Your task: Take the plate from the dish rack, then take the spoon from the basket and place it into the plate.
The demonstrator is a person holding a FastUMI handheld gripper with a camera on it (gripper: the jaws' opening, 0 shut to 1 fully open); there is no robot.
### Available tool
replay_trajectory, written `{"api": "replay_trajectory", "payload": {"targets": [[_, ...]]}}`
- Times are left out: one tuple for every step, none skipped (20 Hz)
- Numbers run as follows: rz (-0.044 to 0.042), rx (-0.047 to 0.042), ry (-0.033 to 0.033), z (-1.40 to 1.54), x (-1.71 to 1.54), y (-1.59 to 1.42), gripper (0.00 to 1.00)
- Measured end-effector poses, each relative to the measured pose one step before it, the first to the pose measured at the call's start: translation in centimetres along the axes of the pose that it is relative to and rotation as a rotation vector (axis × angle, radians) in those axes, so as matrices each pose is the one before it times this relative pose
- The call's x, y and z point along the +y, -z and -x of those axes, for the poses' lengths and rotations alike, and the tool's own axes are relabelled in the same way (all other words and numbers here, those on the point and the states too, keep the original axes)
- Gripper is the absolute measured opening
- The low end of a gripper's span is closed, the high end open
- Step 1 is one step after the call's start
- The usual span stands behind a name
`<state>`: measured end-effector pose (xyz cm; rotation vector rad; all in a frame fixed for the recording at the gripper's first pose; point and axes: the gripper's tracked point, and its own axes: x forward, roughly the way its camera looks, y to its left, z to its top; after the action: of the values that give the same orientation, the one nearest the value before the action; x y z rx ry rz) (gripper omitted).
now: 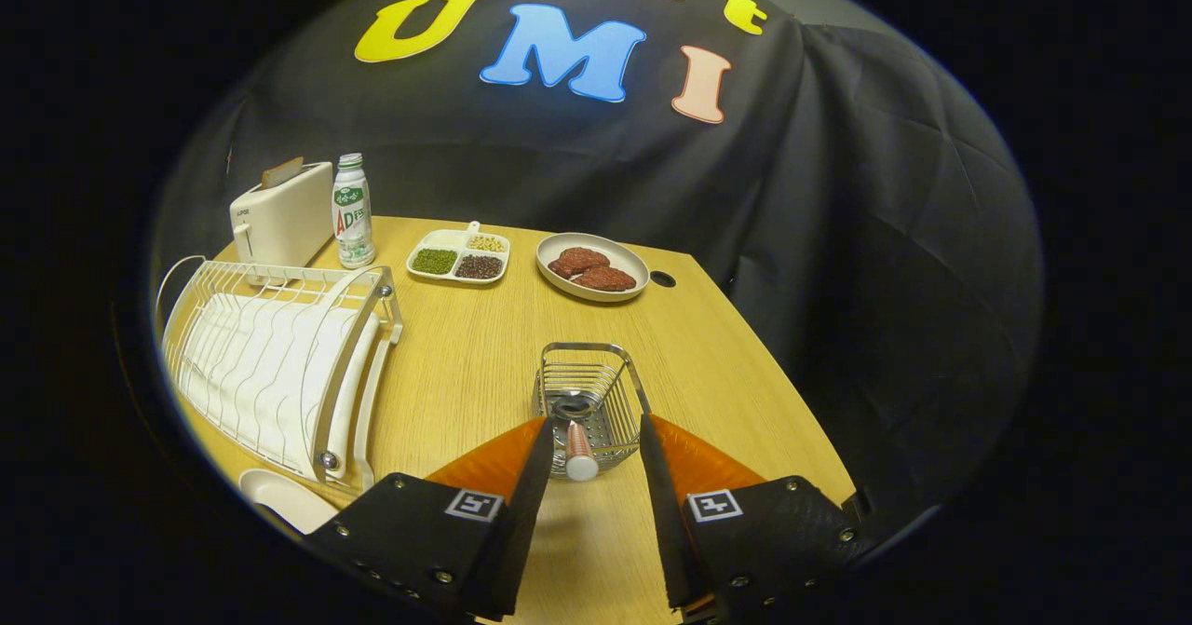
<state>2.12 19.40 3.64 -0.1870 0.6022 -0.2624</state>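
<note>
We see one wooden counter [484, 364] filling the middle of the frame. At left stands one white dish rack [279, 364]; below it, at lower left, lies one white plate [284, 499] flat on the counter. At upper left sit one toaster [284, 215] and one bottle [353, 210]. Right of them are one divided tray [458, 255] with three fillings and one dish [592, 266] holding two brown patties. At centre bottom stands one wire basket [589, 401] with one spoon [579, 448] in it, handle pointing toward us. Our gripper [584, 457] has its two fingers [521, 476] spread apart either side of the spoon handle, not touching it.
</note>
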Motion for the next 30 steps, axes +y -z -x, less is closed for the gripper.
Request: {"api": "replay_trajectory", "payload": {"targets": [[-0.00095,-0.00041,-0.02826,0.026,0.473,-0.119,0.44],[0.01344,0.00721,0.01108,-0.686,-0.124,0.484,0.31],[0.00939,0.00598,0.00407,0.614,-0.186,0.180,0.30],[-0.00023,0.00108,-0.00106,-0.144,0.017,-0.115,0.30],[-0.00351,-0.00035,-0.02341,-0.316,0.674,-0.051,0.30],[0.00322,0.00971,0.01601,-0.126,0.171,0.478,0.18],[0.00977,0.00495,0.01171,0.302,-0.549,-0.015,0.17],[-0.00065,0.00308,0.00356,-0.060,0.056,0.053,0.17],[0.00092,0.00257,0.00263,0.188,0.169,-0.022,0.17],[-0.00281,-0.00494,-0.01936,0.125,0.584,-0.109,0.17],[0.00673,0.00161,0.00063,-0.356,-0.044,0.055,0.10],[0.00781,0.00082,0.00468,0.366,-0.035,-0.180,0.10],[0.00585,0.00316,0.00874,-0.015,-0.199,0.113,0.10],[0.00222,0.00202,0.00053,0.041,0.072,0.021,0.10],[-0.00024,0.00092,0.00081,0.076,-0.068,-0.070,0.10],[-0.00046,0.00189,0.00248,-0.013,0.012,0.094,0.10],[-0.00087,-0.01118,-0.02057,0.051,0.343,-0.176,0.10],[0.00265,-0.00505,-0.00998,0.127,0.358,-0.112,0.02],[0.01185,0.00257,0.00576,0.038,-0.220,0.056,0.01],[0.00329,0.00208,0.00422,0.160,-0.115,-0.004,0.01],[0.00034,-0.00121,0.00730,0.234,-0.133,-0.161,0.01],[-0.00111,-0.00348,0.00565,0.230,-0.059,-0.125,0.01],[-0.00169,-0.00276,0.00427,0.277,-0.079,-0.230,0.01],[-0.00443,-0.00466,0.00094,0.230,-0.087,-0.211,0.01],[-0.00269,-0.00322,0.00110,0.253,-0.036,-0.215,0.01],[-0.00053,-0.00172,0.00327,0.210,-0.071,-0.092,0.01],[0.00014,-0.00304,0.00125,0.313,-0.080,-0.183,0.01],[0.00199,-0.00166,0.00021,0.277,0.004,0.018,0.01],[0.00344,-0.00309,-0.00186,0.302,0.109,-0.180,0.01],[0.00430,-0.00182,-0.00014,0.357,0.019,-0.049,0.01]]}}
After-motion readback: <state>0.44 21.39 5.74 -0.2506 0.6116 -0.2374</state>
